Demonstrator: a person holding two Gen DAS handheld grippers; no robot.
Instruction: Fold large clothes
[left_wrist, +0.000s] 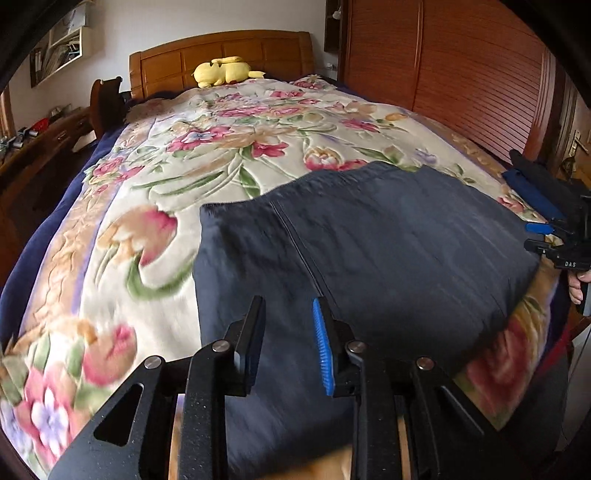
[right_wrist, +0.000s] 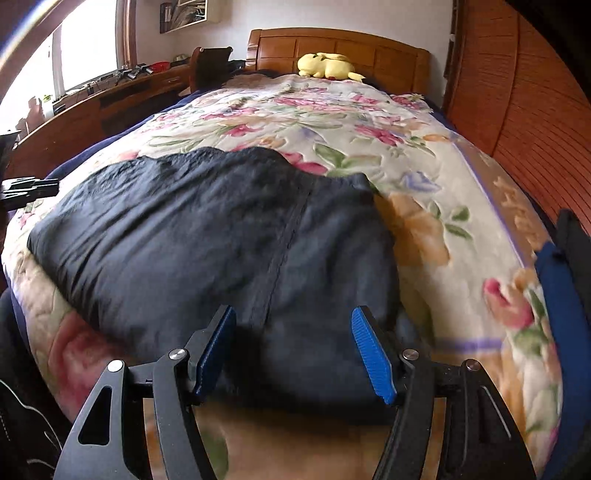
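Note:
A dark navy garment lies folded into a rough rectangle on the floral bedspread, near the foot of the bed; a zip line runs down it. It also shows in the right wrist view. My left gripper is open, its jaws apart just above the garment's near edge, holding nothing. My right gripper is open wide over the garment's near right part, empty. The right gripper also shows at the far right of the left wrist view. The left gripper shows at the left edge of the right wrist view.
A yellow plush toy lies by the wooden headboard. A folded blue and black pile sits at the bed's right edge. A wooden desk runs along the left, a slatted wardrobe along the right.

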